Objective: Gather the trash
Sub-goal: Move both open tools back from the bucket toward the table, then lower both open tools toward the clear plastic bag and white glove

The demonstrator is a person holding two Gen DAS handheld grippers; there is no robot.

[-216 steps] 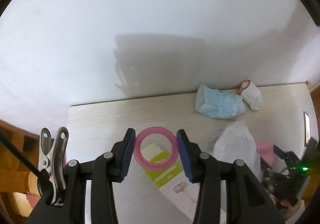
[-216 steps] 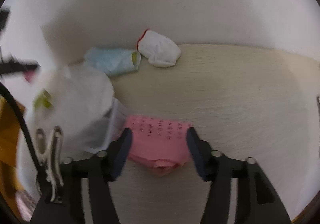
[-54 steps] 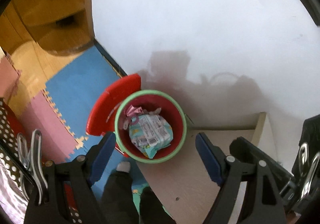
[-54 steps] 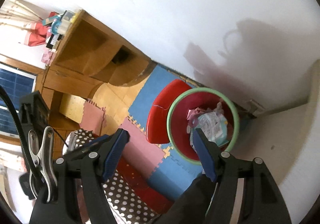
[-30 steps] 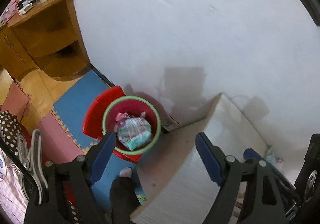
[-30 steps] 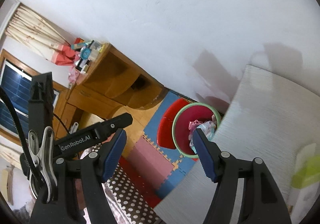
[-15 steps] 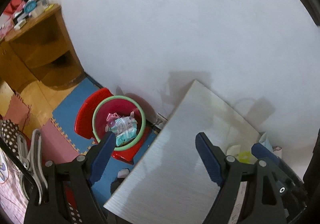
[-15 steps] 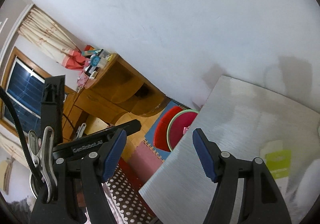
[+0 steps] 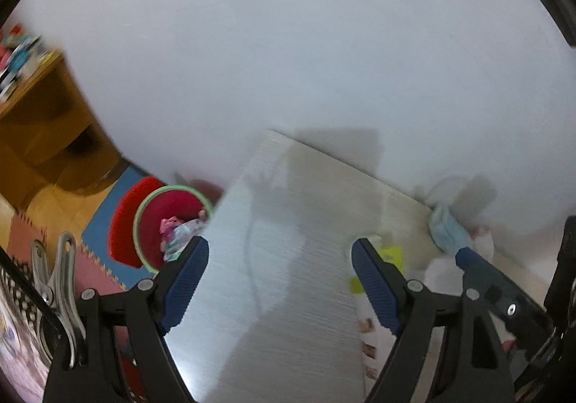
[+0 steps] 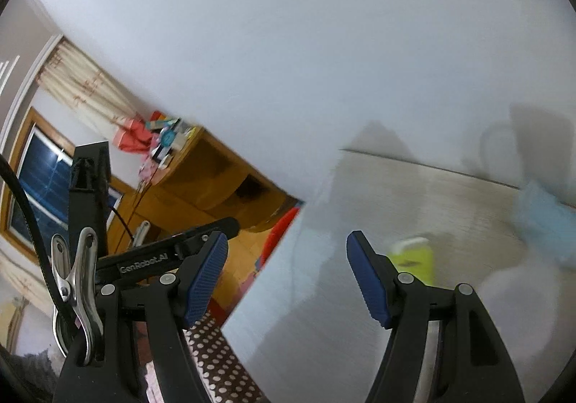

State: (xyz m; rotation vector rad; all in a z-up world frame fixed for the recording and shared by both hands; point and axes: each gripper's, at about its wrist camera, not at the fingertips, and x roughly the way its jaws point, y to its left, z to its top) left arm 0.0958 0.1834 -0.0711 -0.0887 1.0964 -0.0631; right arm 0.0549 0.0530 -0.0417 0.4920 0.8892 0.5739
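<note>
My left gripper [image 9: 279,261] is open and empty above the left end of the pale wooden table [image 9: 288,230]. My right gripper [image 10: 288,259] is open and empty over the table [image 10: 360,295] too. A red bin with a green rim [image 9: 158,223] stands on the floor left of the table and holds crumpled wrappers [image 9: 180,234]. On the table lie a white and green box [image 9: 390,255], also in the right wrist view [image 10: 414,255], a light blue mask [image 9: 446,230], also blurred at the right [image 10: 547,219], and a white bag [image 9: 441,277].
The right gripper's finger [image 9: 486,277] shows at the right of the left wrist view. A wooden corner shelf [image 9: 39,126] stands against the white wall. Foam mats [image 9: 97,223] cover the floor. A window [image 10: 43,183] and curtain are at far left.
Both grippers have swung right, from over the bin back over the table. The bin has slid to the left edge and the box, mask and bag have come into view.
</note>
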